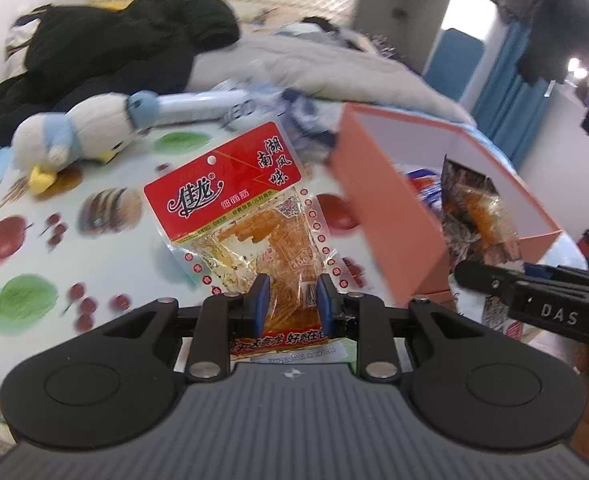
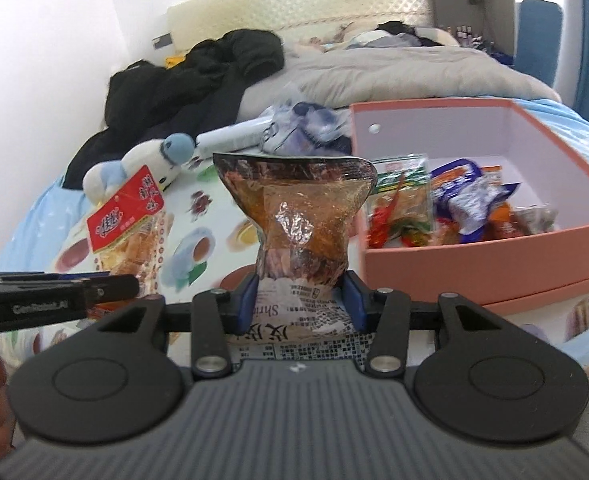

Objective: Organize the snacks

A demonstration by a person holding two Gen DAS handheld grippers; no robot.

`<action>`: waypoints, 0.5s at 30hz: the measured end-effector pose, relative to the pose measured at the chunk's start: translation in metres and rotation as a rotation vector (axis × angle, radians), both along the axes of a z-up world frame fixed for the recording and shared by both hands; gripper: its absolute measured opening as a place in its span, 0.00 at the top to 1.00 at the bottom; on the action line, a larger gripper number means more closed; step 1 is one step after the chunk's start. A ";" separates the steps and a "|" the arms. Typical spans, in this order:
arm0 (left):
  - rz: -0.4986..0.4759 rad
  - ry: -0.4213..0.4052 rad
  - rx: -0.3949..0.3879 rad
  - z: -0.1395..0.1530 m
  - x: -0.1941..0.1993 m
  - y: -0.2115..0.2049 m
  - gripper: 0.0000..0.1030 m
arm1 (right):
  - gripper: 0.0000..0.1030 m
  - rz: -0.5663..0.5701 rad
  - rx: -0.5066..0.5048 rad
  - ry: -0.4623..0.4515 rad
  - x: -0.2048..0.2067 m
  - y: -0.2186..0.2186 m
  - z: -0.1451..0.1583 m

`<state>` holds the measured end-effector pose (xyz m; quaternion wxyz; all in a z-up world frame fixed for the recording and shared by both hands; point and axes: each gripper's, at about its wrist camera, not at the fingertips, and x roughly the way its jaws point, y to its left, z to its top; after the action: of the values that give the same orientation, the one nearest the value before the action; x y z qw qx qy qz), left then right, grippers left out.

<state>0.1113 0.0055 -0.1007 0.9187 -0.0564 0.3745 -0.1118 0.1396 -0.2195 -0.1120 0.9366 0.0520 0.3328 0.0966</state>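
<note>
Left wrist view shows the left claw (image 1: 292,300) clamped on the lower part of a red-topped snack packet (image 1: 246,216), its blue pads (image 1: 263,296) pressing the clear film on both sides so that the packet stands up in front of the camera, lifted off the fruit-patterned cloth (image 1: 34,264) that covers the surface below. Whether that surface is a worktop or part of the bed I cannot tell. To the right of the packet stands the orange box (image 1: 378,216), open at the top, near the claw but not touching it.

The right wrist view shows the right claw (image 2: 300,300) clamped on a brown foil snack bag (image 2: 298,220), squeezed narrow at the waist where the pads grip it, its top flaring out above. This bag also hangs clear of the cloth, just left of the box.

Several packets already lie inside the box: a green-and-red one (image 2: 402,196), a blue-and-white one (image 2: 466,200) and more orange wrappers behind them. So part of the sorting looks done. What is left, by my reading, is to carry both held snacks over the box wall and let them go inside. A crumpled blue-and-white wrapper (image 2: 302,124) and a white tube (image 2: 230,136) lie behind on the cloth, beside a plush penguin (image 1: 78,132); whether those belong to the task I cannot say. No other loose snack shows on the cloth.
</note>
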 end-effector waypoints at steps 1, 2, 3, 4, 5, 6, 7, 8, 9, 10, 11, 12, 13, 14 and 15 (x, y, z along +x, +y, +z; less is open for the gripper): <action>-0.010 -0.007 -0.005 0.004 0.000 -0.005 0.72 | 0.53 -0.010 0.002 -0.004 -0.002 -0.004 0.003; -0.019 -0.014 -0.012 0.007 -0.001 -0.009 0.72 | 0.53 -0.021 0.002 -0.008 -0.004 -0.009 0.005; -0.027 -0.019 -0.021 0.010 -0.001 -0.013 0.72 | 0.53 -0.033 0.001 -0.013 -0.006 -0.014 0.008; -0.038 -0.025 -0.031 0.013 -0.001 -0.019 0.72 | 0.53 -0.043 -0.001 -0.019 -0.009 -0.018 0.011; -0.047 -0.031 -0.036 0.015 0.000 -0.024 0.72 | 0.53 -0.051 -0.003 -0.024 -0.011 -0.022 0.013; -0.054 -0.036 -0.040 0.016 0.000 -0.029 0.72 | 0.53 -0.060 -0.003 -0.027 -0.014 -0.027 0.015; -0.065 -0.039 -0.046 0.017 0.001 -0.034 0.72 | 0.53 -0.067 -0.001 -0.030 -0.015 -0.031 0.017; -0.077 -0.040 -0.051 0.018 0.002 -0.040 0.72 | 0.53 -0.075 -0.002 -0.033 -0.017 -0.035 0.018; -0.086 -0.041 -0.053 0.018 0.004 -0.045 0.72 | 0.53 -0.084 -0.006 -0.036 -0.018 -0.039 0.020; -0.096 -0.043 -0.056 0.018 0.006 -0.052 0.72 | 0.53 -0.092 -0.009 -0.037 -0.019 -0.043 0.020; -0.104 -0.043 -0.060 0.019 0.008 -0.056 0.72 | 0.53 -0.102 -0.010 -0.037 -0.018 -0.047 0.019; -0.112 -0.044 -0.065 0.019 0.011 -0.061 0.72 | 0.53 -0.112 -0.009 -0.035 -0.018 -0.052 0.018; -0.121 -0.044 -0.070 0.019 0.015 -0.067 0.72 | 0.53 -0.122 -0.005 -0.033 -0.016 -0.056 0.018; -0.129 -0.044 -0.073 0.019 0.019 -0.071 0.72 | 0.53 -0.132 -0.003 -0.032 -0.015 -0.060 0.017; -0.137 -0.045 -0.076 0.019 0.023 -0.076 0.72 | 0.53 -0.142 -0.003 -0.032 -0.013 -0.064 0.017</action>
<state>0.1341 -0.0702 -0.0820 0.9144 -0.0628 0.3520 -0.1896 0.1271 -0.2836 -0.0949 0.9464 0.0728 0.3132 0.0303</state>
